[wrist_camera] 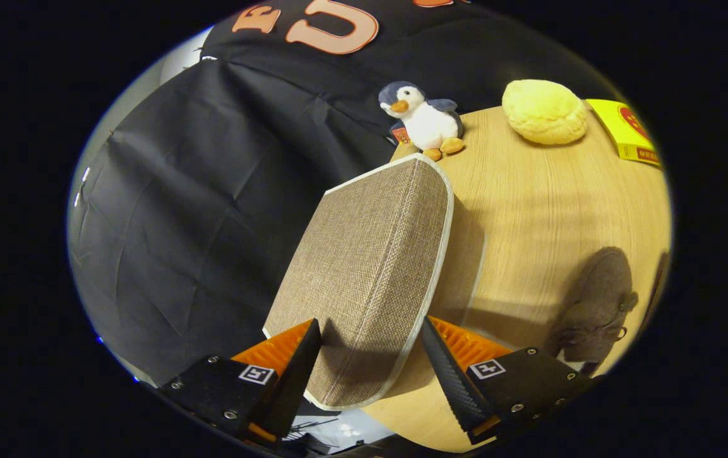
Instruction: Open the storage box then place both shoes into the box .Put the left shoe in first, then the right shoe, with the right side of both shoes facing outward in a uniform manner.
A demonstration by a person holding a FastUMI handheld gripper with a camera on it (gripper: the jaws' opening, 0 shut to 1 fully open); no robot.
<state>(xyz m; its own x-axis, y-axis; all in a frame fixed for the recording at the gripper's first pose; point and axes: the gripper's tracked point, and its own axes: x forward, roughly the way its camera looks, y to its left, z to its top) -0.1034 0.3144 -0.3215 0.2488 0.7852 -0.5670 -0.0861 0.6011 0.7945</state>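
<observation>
Box (364, 267): beige-brown woven fabric, pale cream piping along its edges. Bench (548, 210): light wood grain. Penguin (423, 119): grey-blue head and wing, white belly, orange beak and feet. Round soft item (545, 111): pale yellow, nubbly surface. Packet (627, 130): yellow with red markings. Shoe (596, 312): dull brown-grey.

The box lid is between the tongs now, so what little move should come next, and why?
Probably lift the lid a bit further up and back. The tongs straddle its near edge, fingers at either side, and it stands tilted off the wooden table. The shoe lies to the right, waiting. Whether the fingers really press on it is unclear, so closing them first may be wise.
</observation>
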